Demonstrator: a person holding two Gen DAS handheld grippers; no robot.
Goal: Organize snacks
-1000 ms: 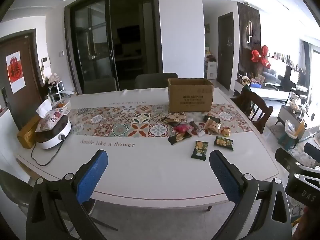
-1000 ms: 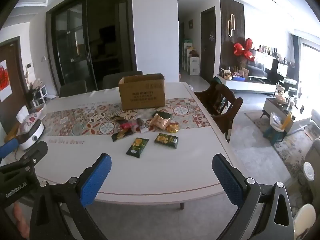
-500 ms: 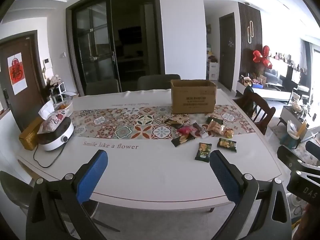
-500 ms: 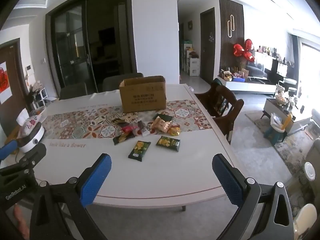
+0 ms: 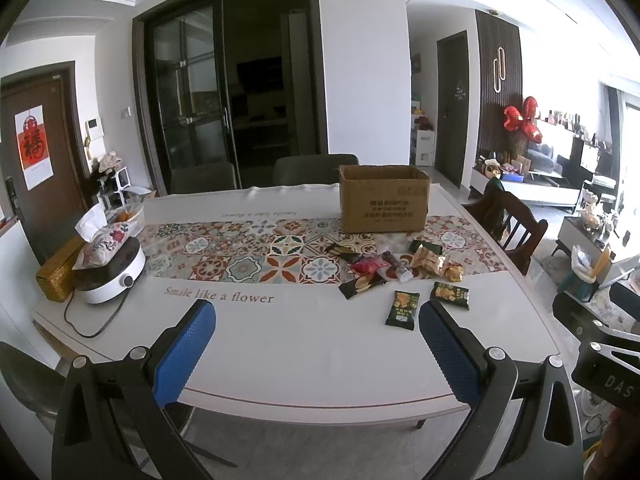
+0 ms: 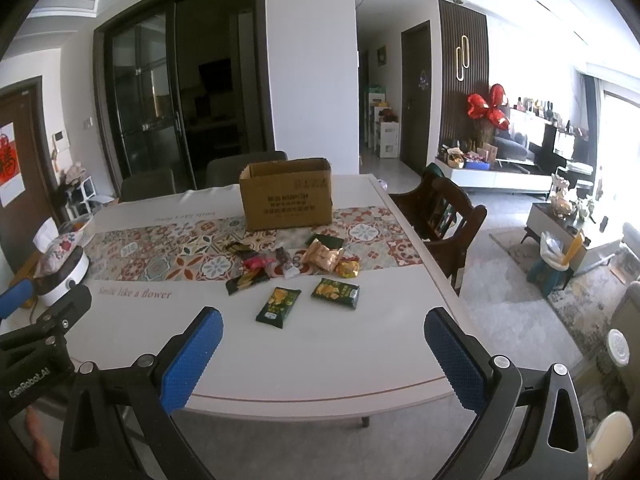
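Note:
Several snack packets lie scattered on the white table (image 5: pixel 304 344) in front of an open cardboard box (image 5: pixel 383 199). Two dark green packets (image 5: pixel 403 309) (image 5: pixel 449 294) lie nearest me; the same pair shows in the right wrist view (image 6: pixel 278 306) (image 6: pixel 335 293). Behind them sit red, gold and dark packets (image 6: pixel 322 258). The box (image 6: pixel 286 194) stands on the patterned runner (image 6: pixel 168 252). My left gripper (image 5: pixel 317 320) is open above the near table edge, holding nothing. My right gripper (image 6: pixel 322 327) is also open and empty, short of the packets.
A white cooker (image 5: pixel 108 276) with a floral tissue pouch on it and a trailing cord sits at the table's left end, beside a gold box (image 5: pixel 56 276). A dark wooden chair (image 6: pixel 444 220) stands at the right side. Grey chairs (image 5: pixel 316 169) stand behind the table.
Both grippers have come slightly nearer the table and lifted a little, so the packets and box sit lower and larger in view. Both stay open.

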